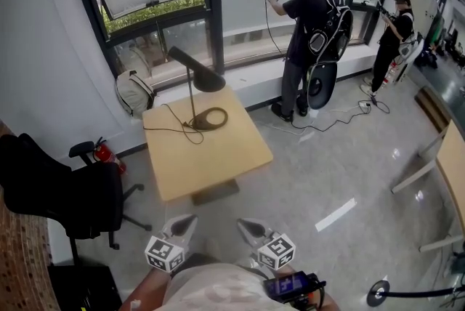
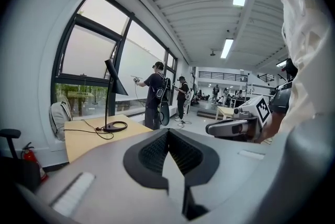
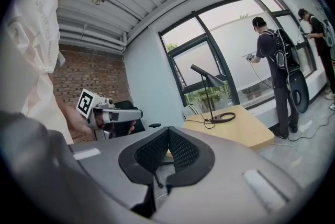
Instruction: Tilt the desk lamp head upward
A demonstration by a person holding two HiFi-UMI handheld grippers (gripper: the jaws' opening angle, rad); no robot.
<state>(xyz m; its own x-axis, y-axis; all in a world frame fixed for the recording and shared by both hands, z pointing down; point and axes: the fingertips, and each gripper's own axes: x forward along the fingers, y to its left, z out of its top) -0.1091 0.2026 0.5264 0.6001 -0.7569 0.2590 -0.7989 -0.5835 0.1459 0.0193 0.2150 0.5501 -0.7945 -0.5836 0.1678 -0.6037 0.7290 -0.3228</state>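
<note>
Lamp (image 1: 205, 78) near far edge of table (image 1: 211, 164) (head seemingly drooped); open floor (image 1: 305, 179) before left gripper (image 1: 192, 218), right gripper (image 1: 242, 223), both closed, empty.

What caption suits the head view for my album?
Left gripper and right gripper, both shut, hover short of the desk lamp on its table.

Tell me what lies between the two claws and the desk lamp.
Head view: only floor and the table's bare near part separate the left claw and right claw from the lamp.
</note>
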